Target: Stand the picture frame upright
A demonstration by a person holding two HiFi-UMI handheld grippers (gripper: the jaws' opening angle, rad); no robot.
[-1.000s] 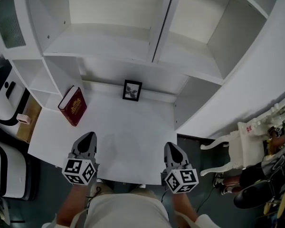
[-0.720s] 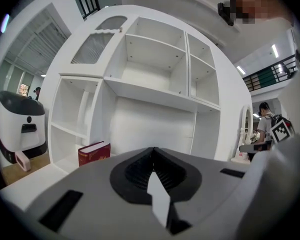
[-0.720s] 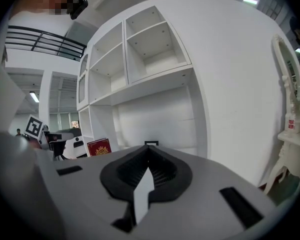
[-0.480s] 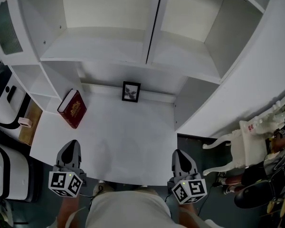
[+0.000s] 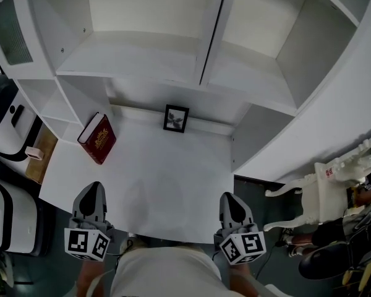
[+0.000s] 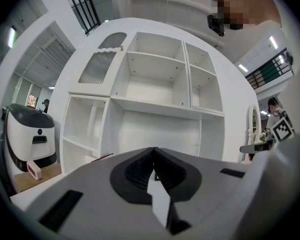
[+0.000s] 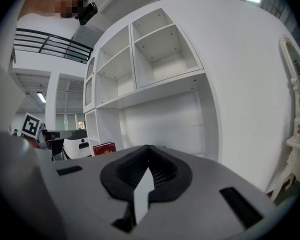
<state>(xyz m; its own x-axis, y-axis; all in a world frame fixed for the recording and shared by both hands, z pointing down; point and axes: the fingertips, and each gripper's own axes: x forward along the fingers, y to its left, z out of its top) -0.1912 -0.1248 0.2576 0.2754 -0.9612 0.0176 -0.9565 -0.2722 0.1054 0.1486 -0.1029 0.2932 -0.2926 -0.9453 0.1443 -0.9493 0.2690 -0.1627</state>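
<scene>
A small black picture frame (image 5: pixel 175 118) stands upright against the back wall of the white desk surface (image 5: pixel 154 178), in the head view. My left gripper (image 5: pixel 91 198) hangs at the desk's near left edge, jaws shut and empty. My right gripper (image 5: pixel 230 206) hangs at the near right edge, also shut with nothing in it. Both are far from the frame. In the left gripper view the left gripper (image 6: pixel 153 151) points at the shelf unit; in the right gripper view the right gripper (image 7: pixel 148 149) does the same. The frame is hidden behind the jaws in both gripper views.
A dark red book (image 5: pixel 98 138) leans at the desk's left, also seen as the red book (image 7: pixel 104 148). White shelves (image 5: pixel 173 54) rise above the desk. A white appliance (image 5: pixel 3 116) stands at left, an ornate white stand (image 5: pixel 321 184) at right.
Both grippers have drawn back from over the desk to its near edge, the left one farther left. The picture frame and book have not moved.
</scene>
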